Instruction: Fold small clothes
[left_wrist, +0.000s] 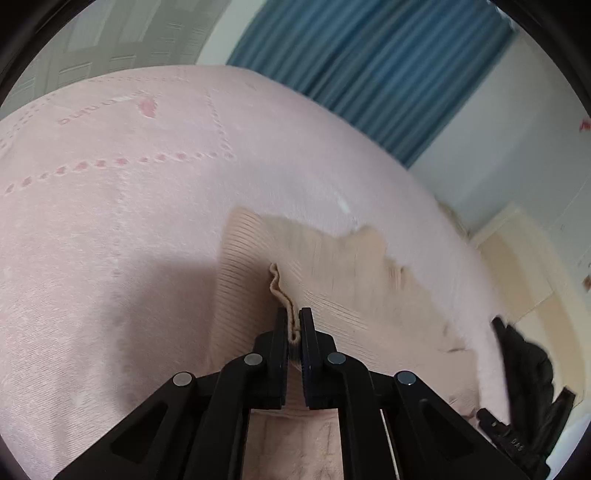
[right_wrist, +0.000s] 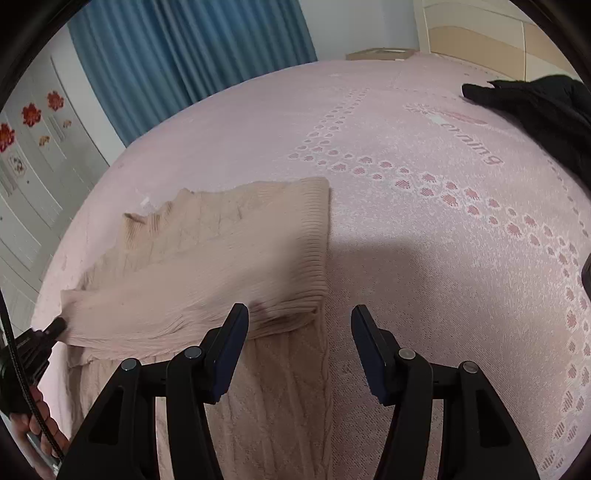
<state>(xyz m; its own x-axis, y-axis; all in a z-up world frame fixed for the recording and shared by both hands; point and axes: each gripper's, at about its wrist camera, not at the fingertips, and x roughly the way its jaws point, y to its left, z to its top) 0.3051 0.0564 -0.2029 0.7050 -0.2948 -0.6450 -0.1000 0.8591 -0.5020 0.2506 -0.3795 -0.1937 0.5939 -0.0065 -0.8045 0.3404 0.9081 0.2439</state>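
A beige knit sweater (right_wrist: 207, 258) lies on the pink bedspread (right_wrist: 424, 229), partly folded over itself, its ribbed hem toward the bed's middle. My left gripper (left_wrist: 294, 321) is shut on a bunched edge of the sweater (left_wrist: 332, 280) and holds it lifted. The left gripper also shows at the left edge of the right wrist view (right_wrist: 55, 326), pinching the sweater's edge. My right gripper (right_wrist: 299, 317) is open and empty, hovering over the sweater's right edge, with its left finger above the fabric and its right finger above the bedspread.
A black garment (right_wrist: 546, 114) lies on the bed at the far right, and shows in the left wrist view (left_wrist: 524, 369) at the lower right. Blue curtains (right_wrist: 184, 51) and white cupboards (right_wrist: 33, 155) stand behind the bed. The bedspread (left_wrist: 110, 221) stretches wide to the left.
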